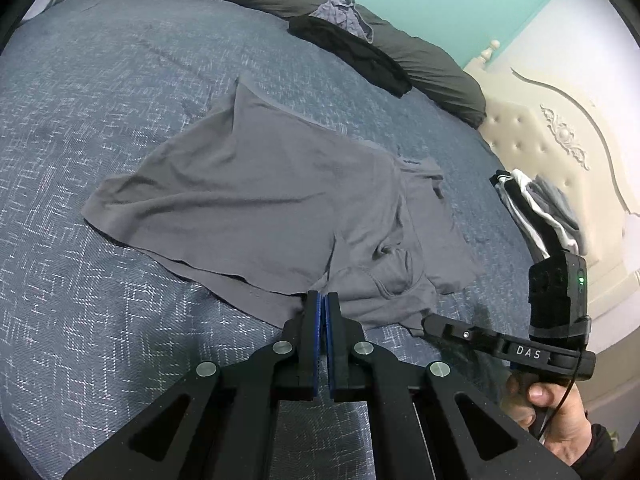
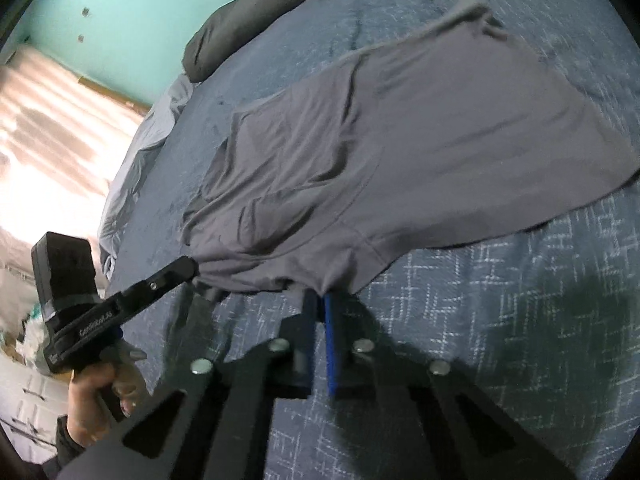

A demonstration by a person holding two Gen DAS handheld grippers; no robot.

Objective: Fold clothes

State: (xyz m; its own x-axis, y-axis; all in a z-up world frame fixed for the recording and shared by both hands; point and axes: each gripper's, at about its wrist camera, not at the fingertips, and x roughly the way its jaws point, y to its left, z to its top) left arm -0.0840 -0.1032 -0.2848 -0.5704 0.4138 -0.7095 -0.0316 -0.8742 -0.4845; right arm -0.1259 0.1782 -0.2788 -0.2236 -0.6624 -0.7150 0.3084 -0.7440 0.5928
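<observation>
A pair of grey shorts (image 1: pixel 260 200) lies spread on the blue patterned bedcover (image 1: pixel 100 120), its near part bunched and wrinkled. At the bottom of the left wrist view, my left gripper (image 1: pixel 322 299) is shut on the near hem of the shorts. To its right, my right gripper (image 1: pixel 427 320), held by a hand (image 1: pixel 560 412), pinches the same near edge. In the right wrist view the shorts (image 2: pixel 420 140) stretch away, their hem draped over my right gripper (image 2: pixel 322 296), which is shut on it. My left gripper (image 2: pixel 191 270) grips the hem's left corner.
Long dark grey pillows (image 1: pixel 420 60) line the far edge, with a black garment (image 1: pixel 352 52) and a blue patterned one (image 1: pixel 344 12) on them. A stack of folded clothes (image 1: pixel 536 208) sits by the cream headboard (image 1: pixel 560 140). A pale sheet (image 2: pixel 136 160) hangs off the bed's side.
</observation>
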